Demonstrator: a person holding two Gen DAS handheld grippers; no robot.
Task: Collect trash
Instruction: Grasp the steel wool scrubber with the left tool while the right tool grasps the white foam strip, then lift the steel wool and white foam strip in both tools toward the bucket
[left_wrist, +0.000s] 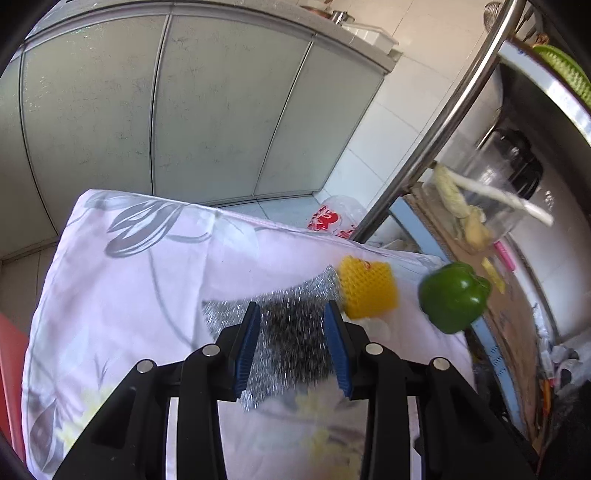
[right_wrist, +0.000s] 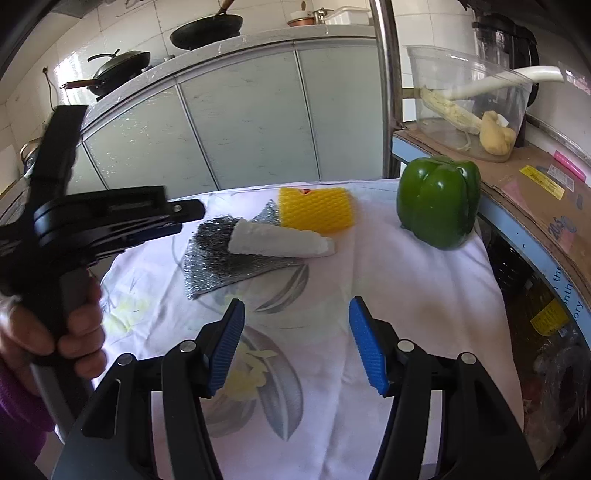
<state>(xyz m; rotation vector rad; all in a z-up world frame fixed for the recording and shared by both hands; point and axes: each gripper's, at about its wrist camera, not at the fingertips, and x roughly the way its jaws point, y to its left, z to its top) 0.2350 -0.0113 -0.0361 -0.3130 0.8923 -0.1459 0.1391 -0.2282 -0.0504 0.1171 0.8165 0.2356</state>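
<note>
A crumpled silver foil sheet (right_wrist: 229, 266) lies on the flowered white cloth (right_wrist: 388, 295), with a white foam piece (right_wrist: 280, 240) on top of it. A yellow foam net (right_wrist: 314, 210) sits just behind them, and a green bell pepper (right_wrist: 437, 201) stands to the right. My left gripper (right_wrist: 192, 214) comes in from the left, its tips at the sheet's left edge. In the left wrist view the left gripper (left_wrist: 293, 345) is open, and the foil sheet (left_wrist: 291, 332) shows between its blue pads, which do not press on it. My right gripper (right_wrist: 299, 332) hangs open over bare cloth, nearer than the trash.
A clear tub (right_wrist: 469, 103) holding a corn cob, a leek and a potato stands on a cardboard-covered shelf (right_wrist: 535, 184) at the right. A metal pole (right_wrist: 386, 92) rises behind the pepper. Cabinet doors (right_wrist: 240, 122) and pans lie beyond. A hand (right_wrist: 81, 332) holds the left gripper.
</note>
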